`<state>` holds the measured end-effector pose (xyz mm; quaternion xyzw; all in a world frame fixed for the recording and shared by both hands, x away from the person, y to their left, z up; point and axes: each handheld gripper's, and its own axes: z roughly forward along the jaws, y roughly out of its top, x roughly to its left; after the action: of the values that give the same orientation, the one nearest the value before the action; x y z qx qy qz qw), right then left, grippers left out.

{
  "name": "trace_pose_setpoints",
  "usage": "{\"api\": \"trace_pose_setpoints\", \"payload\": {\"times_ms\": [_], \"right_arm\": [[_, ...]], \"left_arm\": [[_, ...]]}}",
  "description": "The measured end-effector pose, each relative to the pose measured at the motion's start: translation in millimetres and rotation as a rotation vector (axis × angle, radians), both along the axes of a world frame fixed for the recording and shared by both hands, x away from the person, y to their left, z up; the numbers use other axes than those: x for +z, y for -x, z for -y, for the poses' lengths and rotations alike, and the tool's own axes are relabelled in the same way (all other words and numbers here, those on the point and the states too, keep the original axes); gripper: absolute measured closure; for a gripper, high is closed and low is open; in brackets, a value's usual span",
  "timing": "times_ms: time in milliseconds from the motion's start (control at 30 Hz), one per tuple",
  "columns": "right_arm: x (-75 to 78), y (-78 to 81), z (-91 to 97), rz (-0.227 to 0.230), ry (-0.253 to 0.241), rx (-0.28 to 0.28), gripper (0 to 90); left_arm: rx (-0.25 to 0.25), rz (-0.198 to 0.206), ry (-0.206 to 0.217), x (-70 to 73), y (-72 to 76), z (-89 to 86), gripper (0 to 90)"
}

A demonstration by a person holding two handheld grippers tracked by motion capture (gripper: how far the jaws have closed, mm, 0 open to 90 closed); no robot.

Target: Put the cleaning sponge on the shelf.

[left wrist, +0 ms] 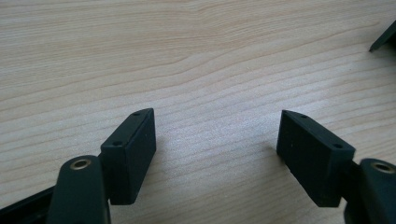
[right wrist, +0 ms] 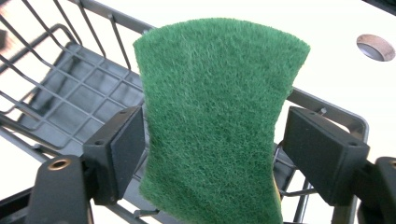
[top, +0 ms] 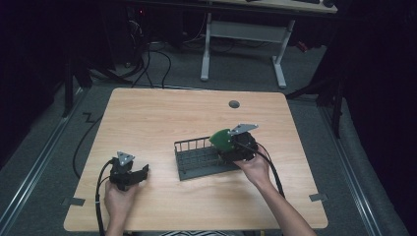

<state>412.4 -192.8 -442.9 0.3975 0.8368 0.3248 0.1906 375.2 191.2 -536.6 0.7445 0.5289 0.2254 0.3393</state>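
A green scouring sponge (top: 222, 139) stands upright over the right end of a dark wire basket (top: 196, 162) near the table's middle. My right gripper (top: 227, 147) is around it. In the right gripper view the sponge (right wrist: 215, 116) sits between the two black pads of my right gripper (right wrist: 210, 149): the left pad is at its edge, and a narrow gap shows at the right pad, so the jaws are open. The basket's wire floor (right wrist: 84, 98) lies behind and below. My left gripper (top: 140, 173) rests low at the table's front left, open, with bare wood between the jaws of my left gripper (left wrist: 217, 144).
The wooden table (top: 172, 113) has a round cable hole (top: 234, 104) at the back right of centre, the same hole (right wrist: 375, 46) showing past the sponge. A dark corner of the basket (left wrist: 385, 39) shows at the left gripper view's upper right. A white desk frame (top: 246, 34) stands beyond the table.
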Motion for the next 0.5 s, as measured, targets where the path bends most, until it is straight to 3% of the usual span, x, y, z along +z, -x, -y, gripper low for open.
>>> {"api": "trace_pose_setpoints", "payload": {"times_ms": [333,500], "right_arm": [[11.6,6.6,11.6,0.026,-0.049,-0.012,21.8],[17.0,11.2,19.2,0.072,-0.070,-0.021,26.9]], "left_arm": [[0.000,0.000,0.001,0.0,0.0,-0.1,28.7],[0.000,0.001,0.000,0.0,0.0,0.0,28.7]]}}
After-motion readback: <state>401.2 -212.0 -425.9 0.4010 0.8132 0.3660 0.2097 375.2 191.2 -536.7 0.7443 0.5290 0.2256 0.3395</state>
